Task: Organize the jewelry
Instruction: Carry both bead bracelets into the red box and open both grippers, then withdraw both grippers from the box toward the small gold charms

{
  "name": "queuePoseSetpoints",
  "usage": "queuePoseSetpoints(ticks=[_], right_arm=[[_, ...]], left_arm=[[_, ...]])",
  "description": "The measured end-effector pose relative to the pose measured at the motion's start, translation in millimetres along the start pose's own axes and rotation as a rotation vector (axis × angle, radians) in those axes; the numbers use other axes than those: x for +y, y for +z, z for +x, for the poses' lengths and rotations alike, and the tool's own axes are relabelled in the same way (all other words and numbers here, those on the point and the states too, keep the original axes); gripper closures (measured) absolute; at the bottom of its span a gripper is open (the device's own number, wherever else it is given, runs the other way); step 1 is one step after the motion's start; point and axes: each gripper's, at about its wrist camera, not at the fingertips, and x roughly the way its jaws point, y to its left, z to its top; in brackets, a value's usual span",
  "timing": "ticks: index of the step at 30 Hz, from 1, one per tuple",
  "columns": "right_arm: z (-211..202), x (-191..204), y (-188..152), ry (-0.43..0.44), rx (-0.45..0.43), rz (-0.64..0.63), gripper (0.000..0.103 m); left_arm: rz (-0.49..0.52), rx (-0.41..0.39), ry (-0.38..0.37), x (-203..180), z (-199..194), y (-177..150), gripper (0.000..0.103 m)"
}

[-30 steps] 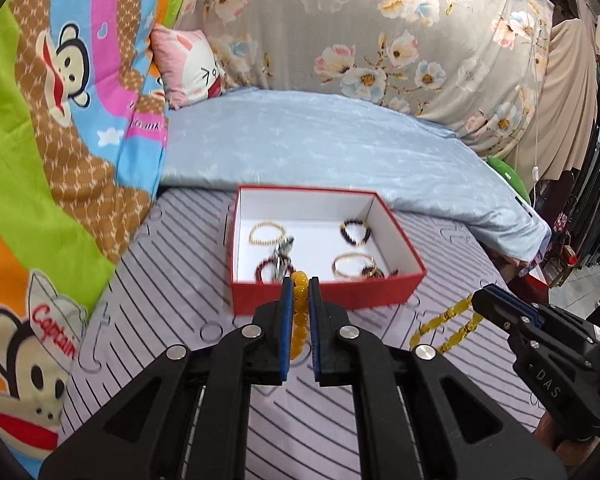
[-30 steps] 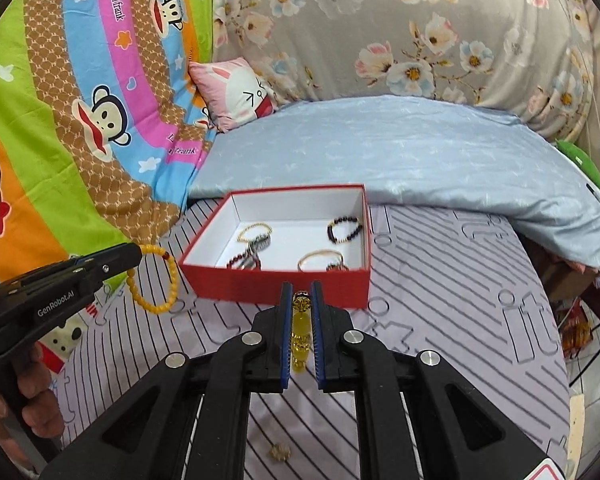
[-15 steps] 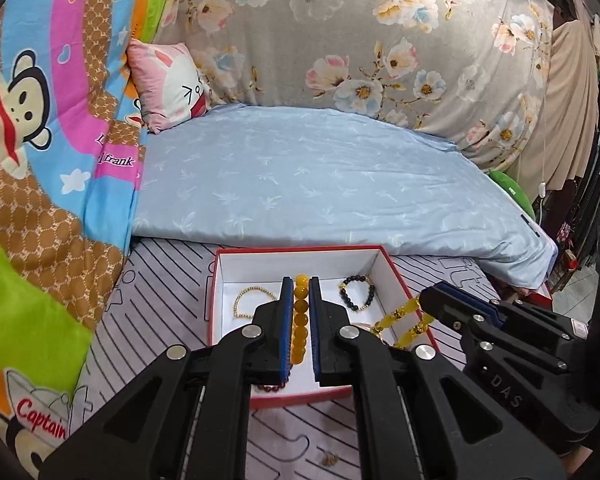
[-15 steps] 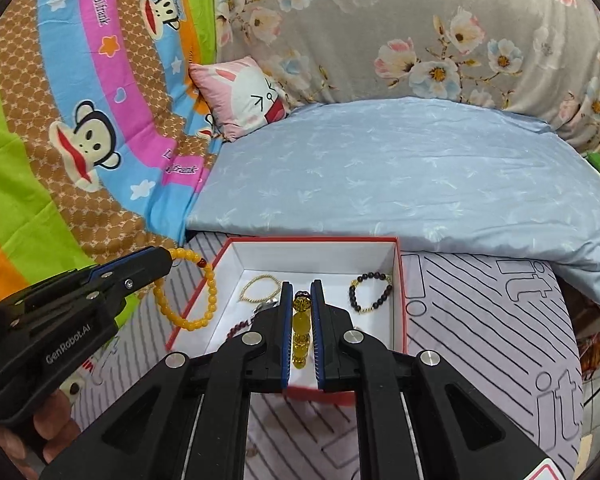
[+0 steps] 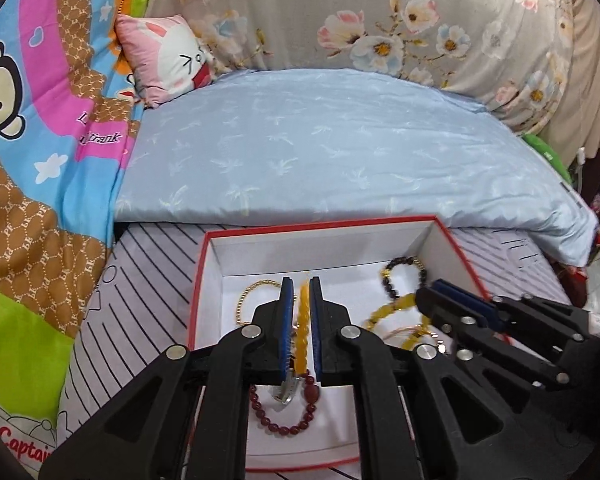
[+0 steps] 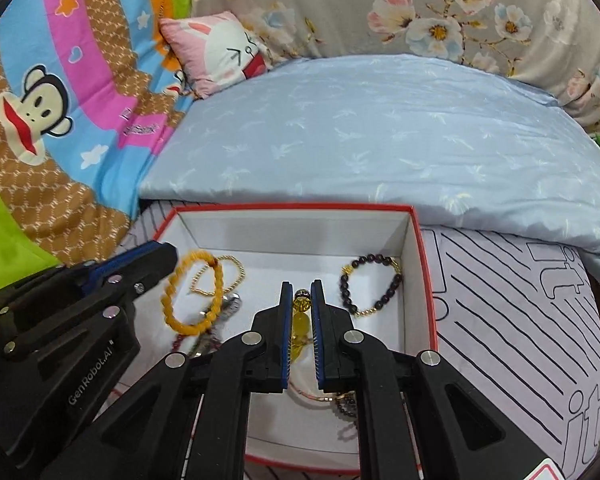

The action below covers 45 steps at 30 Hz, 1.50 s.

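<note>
A red box with a white inside (image 5: 320, 229) (image 6: 292, 208) lies on the striped mat. Both grippers hang over it. My left gripper (image 5: 301, 282) (image 6: 168, 250) pinches an orange bead bracelet (image 5: 301, 332) (image 6: 196, 300), which dangles over the box's left half; its jaws are opening slightly with the beads still between the pads. My right gripper (image 6: 299, 284) (image 5: 430, 290) is shut on a yellow amber bracelet (image 6: 301, 320) (image 5: 396, 307) over the right half. Inside lie a dark bead bracelet (image 6: 380, 288), a thin gold chain (image 5: 252, 296) and a red bead bracelet (image 5: 284, 414).
A light blue quilt (image 5: 340, 152) bulges just behind the box. A cartoon monkey blanket (image 5: 40, 120) rises on the left, with a pink pillow (image 5: 164, 56) and floral cloth (image 5: 380, 20) at the back. Striped mat (image 6: 500, 300) lies to the box's right.
Both grippers have come forward and down with their bracelets, from in front of the box to over its inside. The box now looms larger in both views.
</note>
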Motion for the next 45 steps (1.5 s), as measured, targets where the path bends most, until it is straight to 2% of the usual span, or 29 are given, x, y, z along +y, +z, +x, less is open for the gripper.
queuePoseSetpoints(ticks=[1,2,4,5,7,17,25,34,38,45], right_arm=[[3.3,-3.0,-2.1,-0.025,0.005,0.010,0.092],[3.9,-5.8,-3.4,-0.038,0.005,0.013,0.090],[2.0,-10.2,-6.4,-0.064,-0.004,0.019,0.078],[-0.5,-12.3,-7.4,-0.069,-0.013,0.021,0.070],[-6.7,-15.3,-9.8,-0.075,-0.030,0.021,0.066],[-36.4,-7.0,-23.2,-0.054,-0.062,0.004,0.066],[-66.1,4.7,-48.3,-0.059,-0.077,-0.022,0.065],[-96.1,9.7,-95.7,-0.055,-0.056,-0.021,0.065],[-107.8,8.5,-117.8,-0.054,-0.046,-0.006,0.065],[-120.6,-2.2,-180.1,-0.023,0.036,0.046,0.065]], left_arm=[[-0.002,0.008,0.011,0.6,4.2,-2.0,0.082],[-0.009,0.011,0.021,1.5,6.9,-3.7,0.065],[-0.019,-0.008,0.047,4.2,7.2,-7.6,0.057],[-0.020,-0.010,0.043,4.0,6.6,-9.3,0.056],[-0.024,-0.007,0.034,4.7,5.9,-11.5,0.056],[0.006,-0.019,0.028,-4.9,-15.0,-23.5,0.056],[-0.003,-0.023,0.000,-4.6,-46.9,-41.4,0.055],[-0.003,-0.017,-0.027,-8.0,-80.0,-81.3,0.052],[-0.009,-0.001,-0.013,-7.4,-87.2,-101.0,0.052],[-0.047,0.048,-0.001,0.8,-95.8,-148.8,0.052]])
